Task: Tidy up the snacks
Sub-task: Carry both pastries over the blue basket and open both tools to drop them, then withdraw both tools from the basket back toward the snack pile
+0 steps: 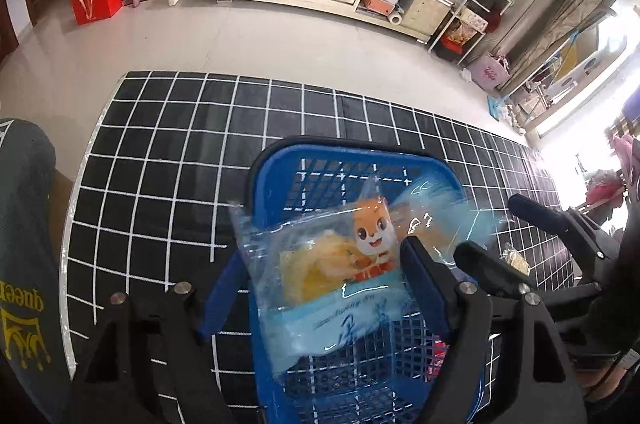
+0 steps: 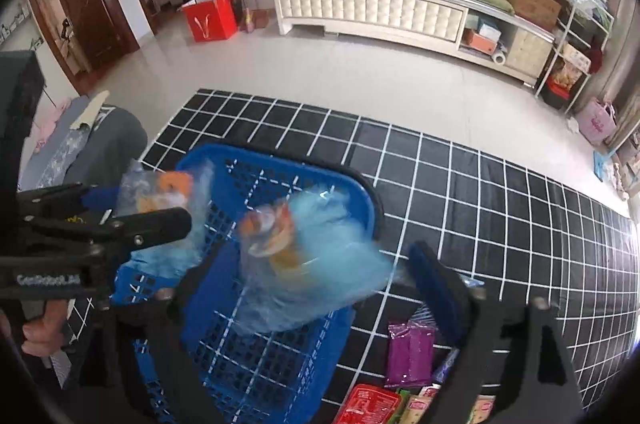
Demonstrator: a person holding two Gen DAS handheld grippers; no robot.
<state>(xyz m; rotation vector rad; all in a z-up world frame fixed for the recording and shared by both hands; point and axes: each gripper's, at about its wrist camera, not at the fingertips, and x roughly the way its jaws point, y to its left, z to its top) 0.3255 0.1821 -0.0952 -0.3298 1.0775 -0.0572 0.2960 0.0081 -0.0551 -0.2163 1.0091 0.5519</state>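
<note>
1. The table (image 1: 160, 152), under a black grid cloth, carries everything.
2. The basket (image 1: 280, 180), blue plastic mesh, sits at the near middle of the table, under both grippers; its floor looks mostly bare.
3. The left gripper (image 1: 320, 264) hangs over the basket with its jaws wide apart. A clear packet (image 1: 340, 264) with a cartoon fox lies between them, touching the right finger; whether it is pinched or already loose I cannot tell.
4. The right gripper (image 2: 320, 288) is also apart. A second packet (image 2: 304, 256), pale blue and blurred, sits between its fingers above the basket, apparently falling free.
5. More snacks (image 2: 408, 352), a purple pack and red and green ones, lie on the cloth right of the basket, near edge.
6. Risks: light film packets may catch on a finger, drift, land on the rim and slide onto the cloth. Both grippers crowd the same opening, so they could knock together or nudge the basket.
</note>
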